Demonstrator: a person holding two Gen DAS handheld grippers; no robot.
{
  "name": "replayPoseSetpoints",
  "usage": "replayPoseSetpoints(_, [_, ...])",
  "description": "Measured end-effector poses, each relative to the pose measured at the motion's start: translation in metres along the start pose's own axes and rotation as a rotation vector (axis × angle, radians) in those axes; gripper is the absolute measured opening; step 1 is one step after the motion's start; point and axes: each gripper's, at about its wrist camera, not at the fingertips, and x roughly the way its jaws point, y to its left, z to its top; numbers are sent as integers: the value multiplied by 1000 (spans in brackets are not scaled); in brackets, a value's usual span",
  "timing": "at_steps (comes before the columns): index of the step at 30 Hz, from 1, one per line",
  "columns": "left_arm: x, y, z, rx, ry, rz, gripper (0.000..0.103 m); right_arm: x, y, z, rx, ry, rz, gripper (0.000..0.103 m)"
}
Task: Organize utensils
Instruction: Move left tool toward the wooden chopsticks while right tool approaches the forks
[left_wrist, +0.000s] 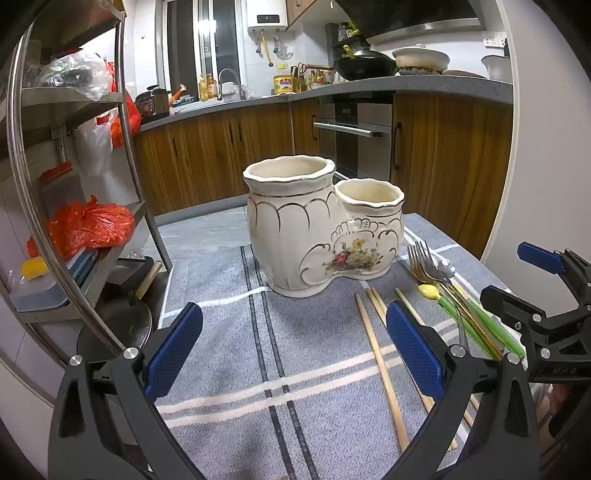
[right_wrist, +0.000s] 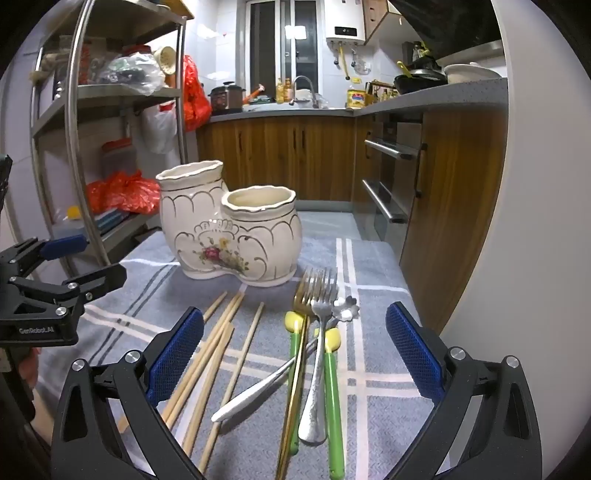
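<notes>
A cream ceramic double-pot holder (left_wrist: 317, 229) (right_wrist: 232, 232) with a flower print stands on the grey striped cloth, both pots empty. Several wooden chopsticks (right_wrist: 218, 354) (left_wrist: 380, 354) lie loose in front of it. To their right lies a pile of forks and spoons (right_wrist: 314, 347) (left_wrist: 443, 284), some with green handles and yellow tips. My left gripper (left_wrist: 295, 354) hovers open over bare cloth, left of the chopsticks. My right gripper (right_wrist: 295, 350) hangs open above the cutlery pile, nothing between its pads. Each gripper shows at the edge of the other's view.
A metal shelf rack (left_wrist: 92, 155) (right_wrist: 85, 122) with red bags and boxes stands close on the left. Wooden kitchen cabinets (right_wrist: 288, 155) and an oven (left_wrist: 354, 136) lie beyond the table's far edge. A white curved wall (right_wrist: 524, 221) rises at the right.
</notes>
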Motion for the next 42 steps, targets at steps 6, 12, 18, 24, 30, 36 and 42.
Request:
replayPoseSetpoints(6, [1, 0, -1, -6, -1, -5, 98, 0, 0, -1, 0, 1, 0, 98])
replayPoseSetpoints(12, [0, 0, -3, -5, -1, -7, 98, 1, -2, -1, 1, -1, 0, 98])
replayPoseSetpoints(18, [4, 0, -5, -3, -3, -12, 98, 3, -2, -3, 3, 2, 0, 98])
replayPoseSetpoints(24, [8, 3, -4, -14, -5, 4, 98, 3, -5, -4, 6, 5, 4, 98])
replayPoseSetpoints(30, [14, 2, 0, 45, 3, 27, 98, 6, -13, -1, 6, 1, 3, 98])
replayPoseSetpoints(36, [29, 5, 11, 51, 67, 11, 98, 16, -33, 13, 9, 14, -25, 98])
replayPoseSetpoints(42, [41, 1, 7, 86, 115, 10, 98, 47, -51, 18, -13, 116, -61, 95])
